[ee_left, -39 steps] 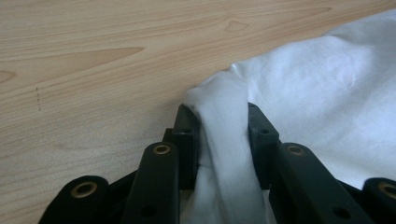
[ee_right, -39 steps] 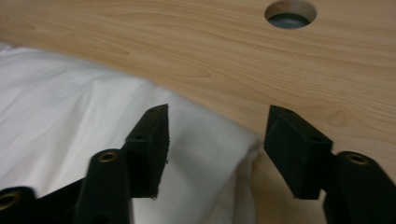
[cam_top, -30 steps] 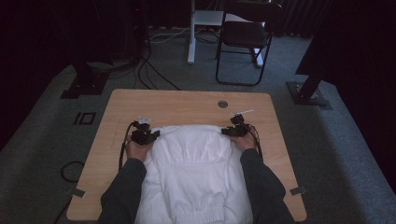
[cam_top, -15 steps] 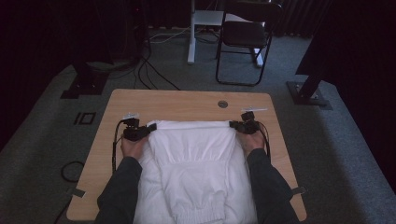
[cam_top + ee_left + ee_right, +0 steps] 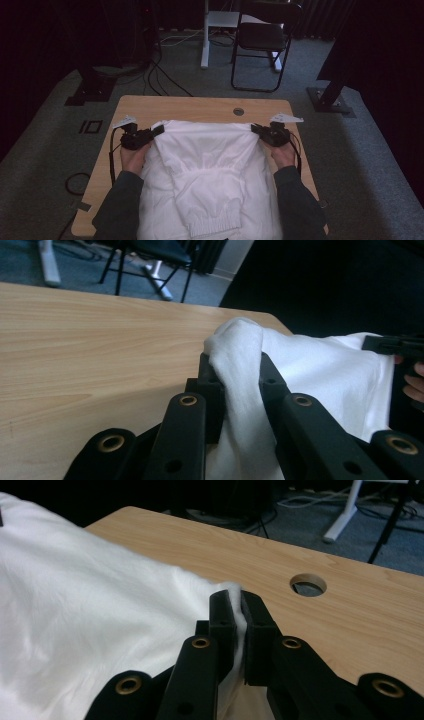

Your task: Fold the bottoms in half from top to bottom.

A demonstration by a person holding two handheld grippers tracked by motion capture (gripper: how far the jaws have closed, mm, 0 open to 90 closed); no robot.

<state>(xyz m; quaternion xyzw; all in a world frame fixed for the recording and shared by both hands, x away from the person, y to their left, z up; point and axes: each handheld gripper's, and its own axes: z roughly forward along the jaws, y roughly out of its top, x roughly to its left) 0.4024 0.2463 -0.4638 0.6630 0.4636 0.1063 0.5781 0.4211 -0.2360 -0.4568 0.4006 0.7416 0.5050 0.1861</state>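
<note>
The wooden table (image 5: 200,107) stands on grey carpet with a black chair (image 5: 262,37) at the top centre of the high view, and a bare strip of tabletop with a round cable hole (image 5: 238,111) lies beyond the cloth. A white sweatshirt (image 5: 210,165) fills the lower middle of the frame, its long axis running from the far stretched edge down to the near table edge, a ribbed cuff at the bottom. The left gripper (image 5: 156,131) and right gripper (image 5: 256,129) each clamp a far corner, jaws having just closed on the fabric.
</note>
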